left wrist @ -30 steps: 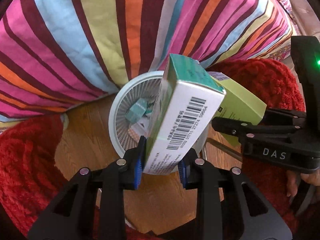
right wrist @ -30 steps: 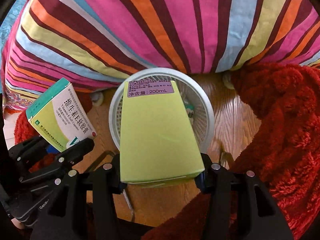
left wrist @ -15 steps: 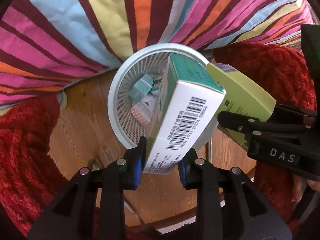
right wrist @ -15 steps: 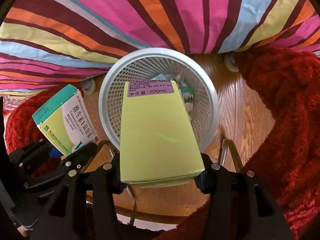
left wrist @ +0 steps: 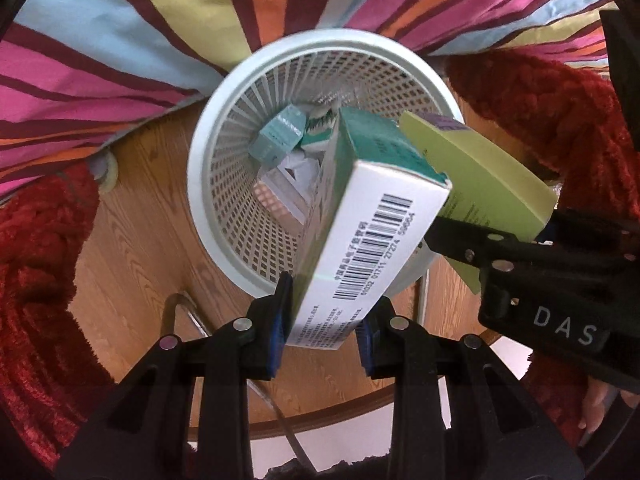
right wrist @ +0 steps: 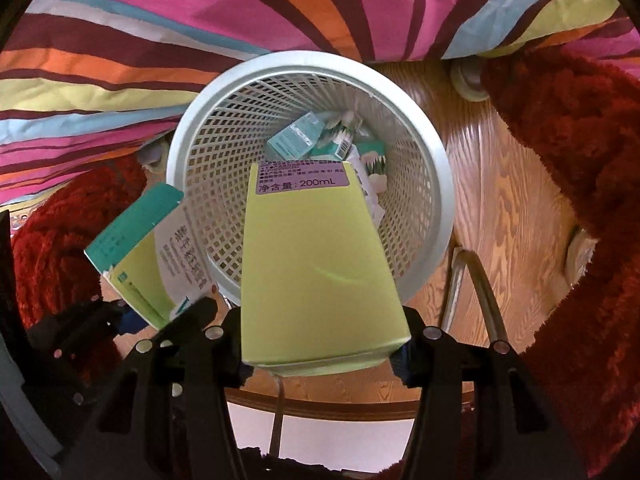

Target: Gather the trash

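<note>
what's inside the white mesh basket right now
The white mesh basket already holds several small cartons: a teal box and green-and-white packets near the bottom. The yellow-green carton held in front covers part of the floor, so anything under there is hidden.

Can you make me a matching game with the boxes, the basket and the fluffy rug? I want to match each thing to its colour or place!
Things:
1. barcode box
2. yellow-green box
3. mesh basket
4. fluffy rug

Matches:
A. red
B. held in the right gripper
C. white, with small boxes inside
D. held in the left gripper

Pairs: 1-D, 2-B, 3-C, 4-A
</note>
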Motion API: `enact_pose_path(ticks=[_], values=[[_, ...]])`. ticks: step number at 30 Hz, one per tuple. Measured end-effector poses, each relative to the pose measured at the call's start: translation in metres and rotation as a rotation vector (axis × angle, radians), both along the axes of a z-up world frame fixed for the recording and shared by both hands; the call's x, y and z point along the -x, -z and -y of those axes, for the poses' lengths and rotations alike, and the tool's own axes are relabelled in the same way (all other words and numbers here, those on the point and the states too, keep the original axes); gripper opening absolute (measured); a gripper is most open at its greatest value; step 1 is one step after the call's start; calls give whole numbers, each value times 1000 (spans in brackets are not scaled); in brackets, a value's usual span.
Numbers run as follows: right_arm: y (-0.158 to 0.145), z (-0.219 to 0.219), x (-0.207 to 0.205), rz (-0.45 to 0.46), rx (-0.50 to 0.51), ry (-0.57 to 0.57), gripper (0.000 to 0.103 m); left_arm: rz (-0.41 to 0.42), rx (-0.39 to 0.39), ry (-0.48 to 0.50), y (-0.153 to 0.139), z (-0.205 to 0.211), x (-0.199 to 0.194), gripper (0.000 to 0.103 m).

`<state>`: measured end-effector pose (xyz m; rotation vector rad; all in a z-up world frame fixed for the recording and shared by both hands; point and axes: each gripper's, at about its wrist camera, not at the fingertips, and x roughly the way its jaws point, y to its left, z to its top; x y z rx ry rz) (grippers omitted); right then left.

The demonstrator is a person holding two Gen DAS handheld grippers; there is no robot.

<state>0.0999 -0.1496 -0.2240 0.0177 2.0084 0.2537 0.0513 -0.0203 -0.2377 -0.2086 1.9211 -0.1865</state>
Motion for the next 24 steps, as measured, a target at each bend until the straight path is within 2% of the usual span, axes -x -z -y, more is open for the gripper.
enact_pose_path(ticks=[12, 14, 15, 16, 17, 18, 24], values=[[13, -4, -2, -51, 26, -5, 50, -69, 10, -34, 25, -5, 0, 30], [14, -3, -2, -58, 27, -2, 51, -81, 15, -37, 28, -5, 0, 36], [15, -4, -1, -64, 28, 2, 60, -86, 16, -40, 30, -5, 0, 60], [16, -2, -1, -69, 30, 5, 69, -86, 11, -40, 31, -5, 0, 77], [17, -2, -2, -71, 35, 7, 87, -84, 8, -42, 31, -5, -1, 78], [18, -2, -3, -71, 39, 7, 95, -81, 8, -47, 31, -5, -2, 78], [27, -7, 0, -90, 67, -24, 95, -100, -13, -76, 37, -8, -1, 78]])
